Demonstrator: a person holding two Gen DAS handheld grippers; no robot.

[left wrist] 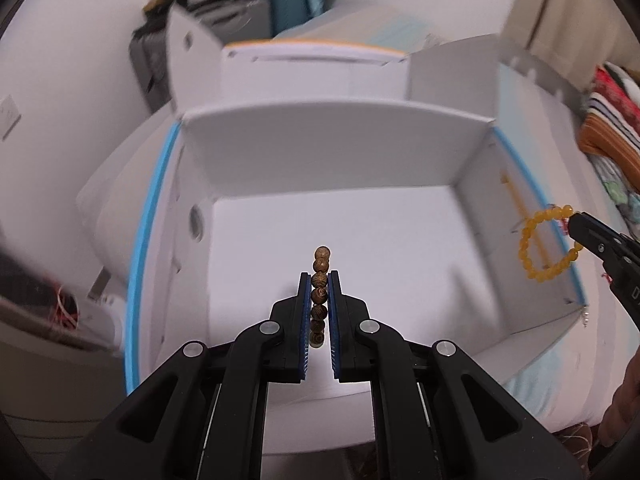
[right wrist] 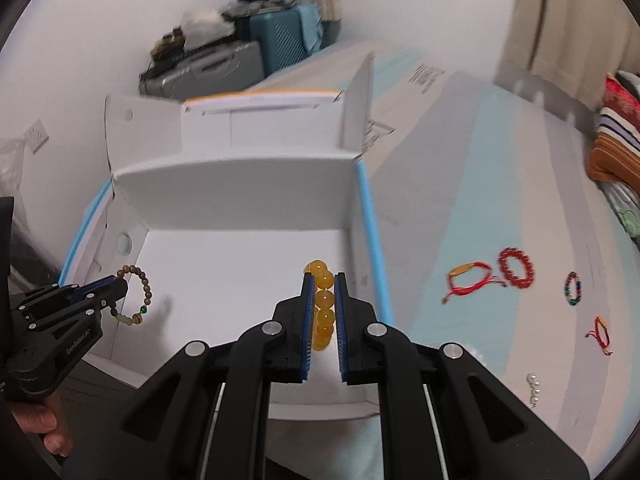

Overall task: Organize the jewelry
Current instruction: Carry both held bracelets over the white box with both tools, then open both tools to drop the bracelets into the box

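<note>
My left gripper (left wrist: 319, 280) is shut on a brown wooden bead bracelet (left wrist: 320, 280) and holds it above the floor of an open white cardboard box (left wrist: 336, 152). It also shows at the left of the right wrist view (right wrist: 120, 282), the brown bracelet (right wrist: 141, 294) hanging from it. My right gripper (right wrist: 324, 280) is shut on a yellow amber bead bracelet (right wrist: 323, 300), held over the box (right wrist: 240, 196) near its right wall. In the left wrist view the right gripper (left wrist: 576, 220) holds the yellow bracelet (left wrist: 532, 248) at the box's right rim.
On the bed sheet (right wrist: 460, 208) right of the box lie a red cord bracelet (right wrist: 470, 280), a red bead bracelet (right wrist: 517, 267), a multicoloured bead bracelet (right wrist: 573, 289), another red cord bracelet (right wrist: 600, 334) and white pearls (right wrist: 534, 390). Suitcases (right wrist: 280, 40) stand behind.
</note>
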